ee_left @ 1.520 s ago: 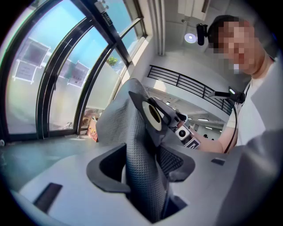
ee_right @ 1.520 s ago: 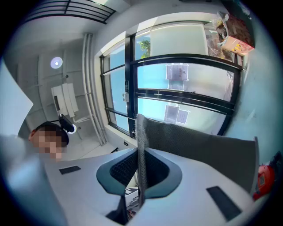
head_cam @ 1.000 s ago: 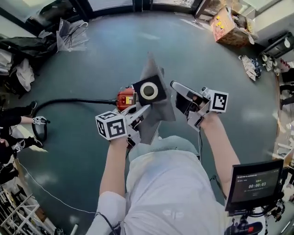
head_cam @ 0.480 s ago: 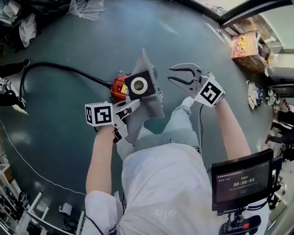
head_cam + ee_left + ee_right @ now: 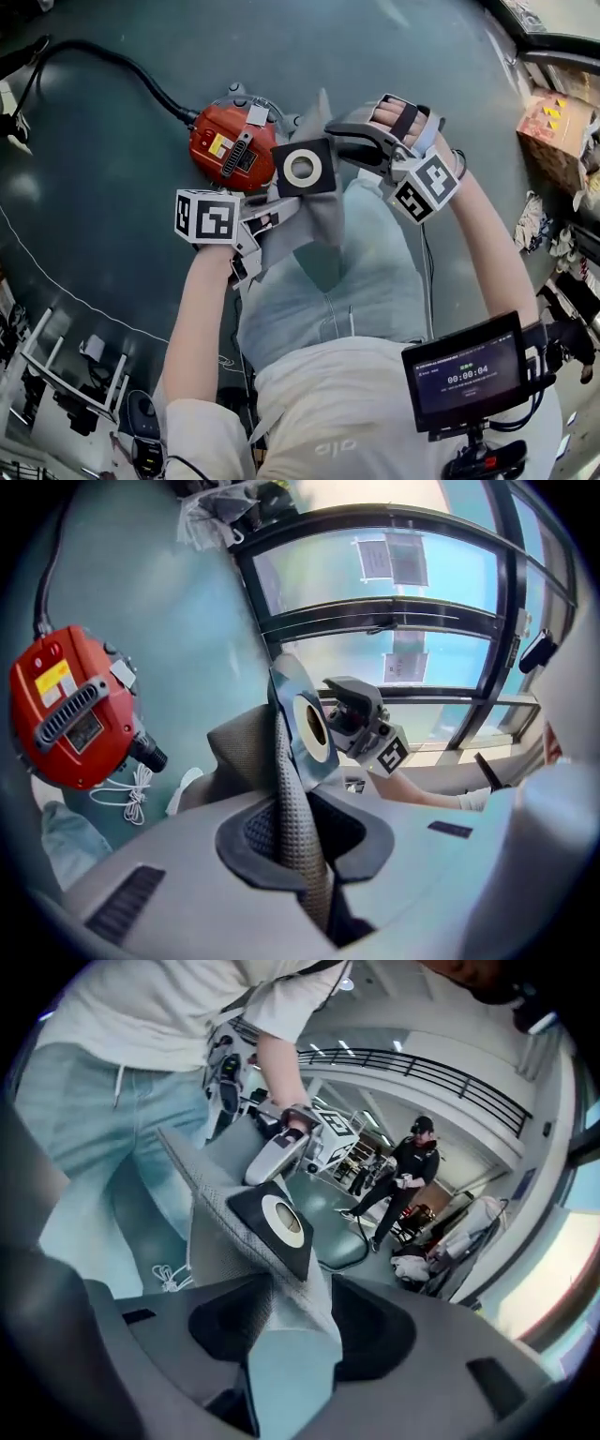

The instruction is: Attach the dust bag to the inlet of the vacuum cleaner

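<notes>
Since a second ago: left gripper (image 5: pixel 272 214), right gripper (image 5: pixel 336 142) and dust bag (image 5: pixel 314 220) are down beside the vacuum cleaner (image 5: pixel 230 145).

Head view: the bag hangs clear of the floor, its collar (image 5: pixel 302 167) just beside the red body.

Left gripper view: jaws are nearly closed, pinching a fold of bag cloth below the collar.

Right gripper view: jaws have just been opening. They stand wide with the bag's edge between them, not clamped.

Bag looks light and floppy, and only the collar looks stiff. Grip next to the collar to steer it.
</notes>
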Available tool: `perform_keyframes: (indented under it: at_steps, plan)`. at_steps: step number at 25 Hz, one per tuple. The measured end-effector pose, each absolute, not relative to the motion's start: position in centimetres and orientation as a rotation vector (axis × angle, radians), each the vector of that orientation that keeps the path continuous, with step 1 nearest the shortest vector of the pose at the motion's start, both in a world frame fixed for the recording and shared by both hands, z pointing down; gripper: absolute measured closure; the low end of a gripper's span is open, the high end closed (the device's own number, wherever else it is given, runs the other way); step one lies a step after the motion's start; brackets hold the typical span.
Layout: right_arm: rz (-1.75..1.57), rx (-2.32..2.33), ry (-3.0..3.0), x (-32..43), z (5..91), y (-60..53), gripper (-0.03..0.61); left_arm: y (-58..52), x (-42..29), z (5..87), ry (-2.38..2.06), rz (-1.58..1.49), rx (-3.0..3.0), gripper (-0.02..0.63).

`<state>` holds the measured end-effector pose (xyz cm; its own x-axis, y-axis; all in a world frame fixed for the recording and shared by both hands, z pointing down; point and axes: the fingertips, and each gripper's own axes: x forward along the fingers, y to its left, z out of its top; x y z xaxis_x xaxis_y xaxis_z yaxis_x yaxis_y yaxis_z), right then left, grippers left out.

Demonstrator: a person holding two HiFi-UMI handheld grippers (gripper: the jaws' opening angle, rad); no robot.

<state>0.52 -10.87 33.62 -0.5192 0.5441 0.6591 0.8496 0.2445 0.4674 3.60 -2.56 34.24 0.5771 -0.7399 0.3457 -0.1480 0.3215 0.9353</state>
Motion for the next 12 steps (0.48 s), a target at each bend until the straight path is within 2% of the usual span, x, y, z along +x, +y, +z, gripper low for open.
perform_keyframes:
  at_steps: [3, 10, 11, 12]
  plan:
    - [-1.272, -1.339, -2.119, 3.0, 38.9, -11.6, 0.402, -4.2, 6.5, 39.1, -0.835, -0.521, 1.158, 0.588]
    - [-1.228, -1.453, -2.072, 7.9, 49.4, -10.5, 0.408, -3.9, 11.4, 49.4, -0.652, -0.549, 1.126, 0.588]
    - [-1.202, -1.467, -2.050, 8.4, 50.4, -9.9, 0.460, -3.6, 11.8, 50.0, -0.637, -0.550, 1.129, 0.588]
    - [-1.156, -1.462, -2.038, 8.7, 51.3, -9.5, 0.479, -3.4, 12.1, 50.6, -0.631, -0.554, 1.135, 0.586]
